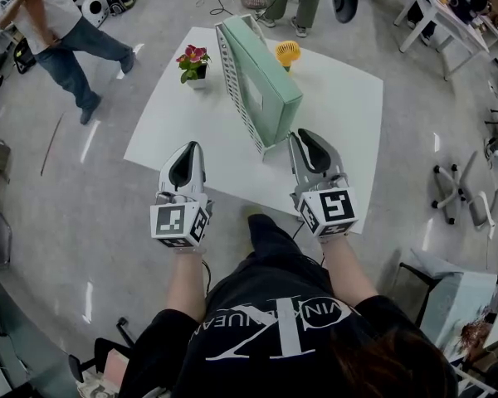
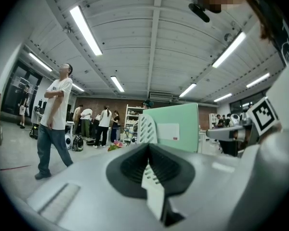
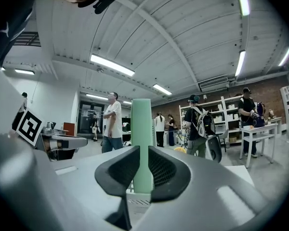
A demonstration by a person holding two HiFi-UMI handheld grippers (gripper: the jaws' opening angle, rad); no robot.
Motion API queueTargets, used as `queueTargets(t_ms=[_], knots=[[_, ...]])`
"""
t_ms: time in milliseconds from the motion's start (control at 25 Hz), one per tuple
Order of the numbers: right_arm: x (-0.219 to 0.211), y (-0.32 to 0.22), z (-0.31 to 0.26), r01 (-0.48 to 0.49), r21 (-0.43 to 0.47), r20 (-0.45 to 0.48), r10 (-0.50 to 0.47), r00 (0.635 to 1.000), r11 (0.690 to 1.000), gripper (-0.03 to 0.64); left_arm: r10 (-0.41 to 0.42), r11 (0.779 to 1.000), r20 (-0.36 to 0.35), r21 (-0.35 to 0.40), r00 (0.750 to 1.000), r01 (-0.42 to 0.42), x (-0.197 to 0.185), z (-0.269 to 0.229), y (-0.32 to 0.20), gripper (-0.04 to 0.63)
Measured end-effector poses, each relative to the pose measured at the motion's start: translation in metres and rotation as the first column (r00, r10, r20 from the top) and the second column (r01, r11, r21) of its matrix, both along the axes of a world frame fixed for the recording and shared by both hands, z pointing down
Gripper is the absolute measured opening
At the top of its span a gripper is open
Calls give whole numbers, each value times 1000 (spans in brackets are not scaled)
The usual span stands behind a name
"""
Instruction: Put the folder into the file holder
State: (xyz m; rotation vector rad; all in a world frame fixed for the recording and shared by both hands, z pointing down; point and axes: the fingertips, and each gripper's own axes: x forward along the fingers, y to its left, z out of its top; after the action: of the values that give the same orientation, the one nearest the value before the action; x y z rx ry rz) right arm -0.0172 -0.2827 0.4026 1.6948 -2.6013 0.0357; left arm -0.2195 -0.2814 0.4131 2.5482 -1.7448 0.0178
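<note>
Folder work looks finished from what I can see: the green folder (image 1: 270, 85) stands upright on its long edge inside the white file holder (image 1: 231, 77), near the middle of the white surface (image 1: 349, 114). The tall slotted wall of the holder is on the left of the folder and touches it, so I judge that this wall keeps the folder from falling to the left. The holder contains only this one folder; no other papers show in it.

The right gripper (image 1: 302, 139) is at the near end of the folder, just beside its narrow edge. In the right gripper view its jaws have only a narrow slit between them. The green edge shows through this slit, but it is wider than the slit and lies beyond the tips. So I think the jaws hold nothing and the folder stands by itself. Whether the tips touch it, I cannot tell.

The left gripper (image 1: 188, 149) is over the near left edge of the surface, apart from the holder. Its jaws are pressed together and empty. It probably waits there because the holder needs no support.

Farther away, a small pot with pink flowers (image 1: 194, 63) is left of the holder and a yellow object (image 1: 288, 53) is right of it, both apart from it.
</note>
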Motion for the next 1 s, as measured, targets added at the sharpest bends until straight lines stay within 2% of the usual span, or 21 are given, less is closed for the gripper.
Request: queueTargets(t_ms=[240, 1000], knots=[[9, 10, -9, 6, -12, 3, -6, 1000, 1000, 6, -21, 1000, -4, 4, 1000, 21, -3, -8, 10, 0], [23, 19, -25, 34, 5, 29, -34, 999, 999, 5, -57, 998, 3, 24, 998, 57, -15, -22, 29, 0]])
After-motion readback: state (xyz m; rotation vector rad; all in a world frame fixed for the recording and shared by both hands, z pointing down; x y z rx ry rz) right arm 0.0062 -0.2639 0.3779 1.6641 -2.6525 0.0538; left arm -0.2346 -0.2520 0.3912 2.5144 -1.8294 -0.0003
